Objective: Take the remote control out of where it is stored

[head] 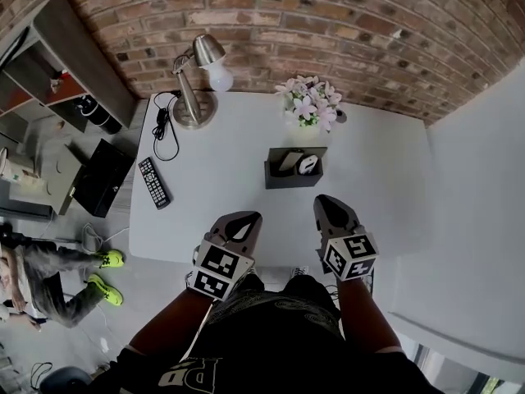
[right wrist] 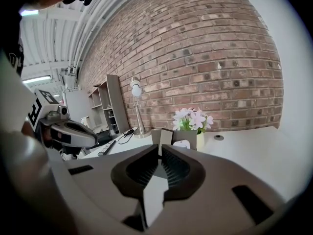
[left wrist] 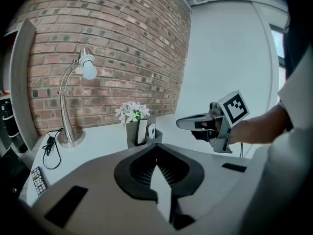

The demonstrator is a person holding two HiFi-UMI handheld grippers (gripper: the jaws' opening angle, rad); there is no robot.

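Reaching hasn't begun, I'd say: the left tongs [head: 246, 217] and right tongs [head: 328, 199] hover pinched shut, both empty. The remote control [head: 289, 162] stands in the holder [head: 283, 179] ahead, between them. One pair must open first, then reach forward.

The head view looks steeply down on the bench [head: 385, 187] from above the person [head: 279, 335]. The left gripper view and right gripper view sit low near the bench's front edge, facing the brick wall [head: 328, 23]. All three share the dark holder [head: 294, 180], flowers [head: 309, 105] and lamp [head: 197, 80].
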